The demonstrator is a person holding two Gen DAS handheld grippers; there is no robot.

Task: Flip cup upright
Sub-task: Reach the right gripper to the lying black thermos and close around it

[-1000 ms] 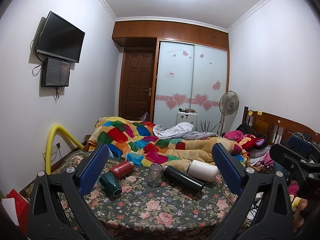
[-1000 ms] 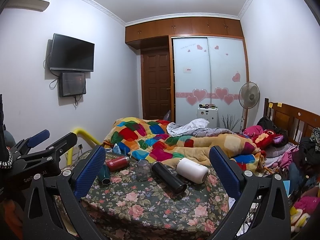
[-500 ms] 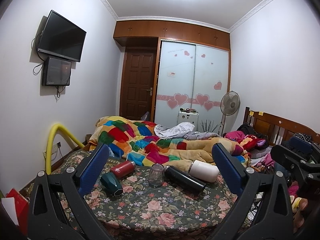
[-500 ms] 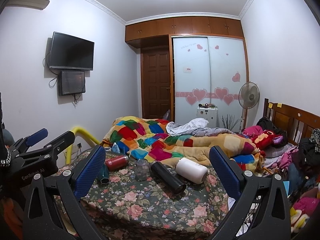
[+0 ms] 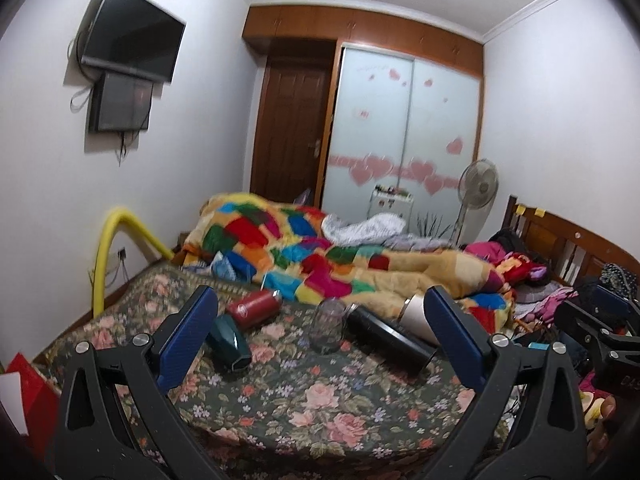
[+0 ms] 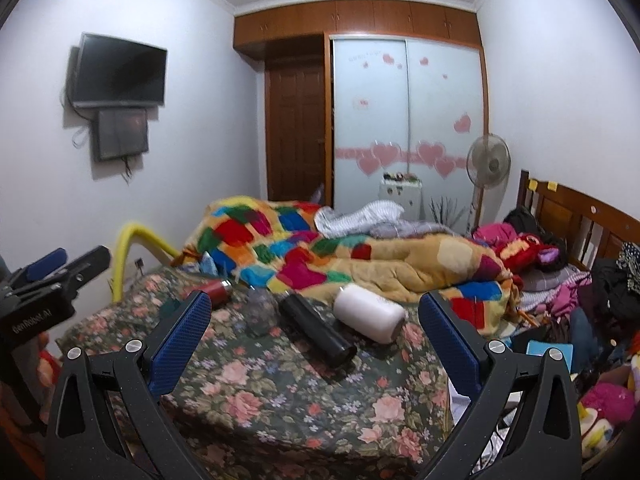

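Two grippers hang wide open over the near edge of the floral bedspread [image 5: 320, 408], neither holding anything. Ahead of the left gripper [image 5: 320, 340], between its blue fingers [image 5: 186, 338], lie a green cup [image 5: 230, 344] on its side nearest the left finger and a red flask [image 5: 254, 312] just beyond it. Straight ahead stands a clear glass [image 5: 329, 326]; whether it is mouth-up or mouth-down is hard to tell. To its right lie a black flask [image 5: 390, 338] and a white cup [image 5: 414, 314], touching or nearly so.

From the right gripper [image 6: 316, 344] the black flask [image 6: 318, 330] and white cup [image 6: 370, 314] lie dead ahead, well within its spread.

Every lying vessel is round and rests on soft bedding, so a finger nudging one side would likely roll it away or into its neighbour. An off-centre pinch could let the cup swing, and, once stood up, the uneven quilt [image 6: 380, 256] edge close behind could tip it again.
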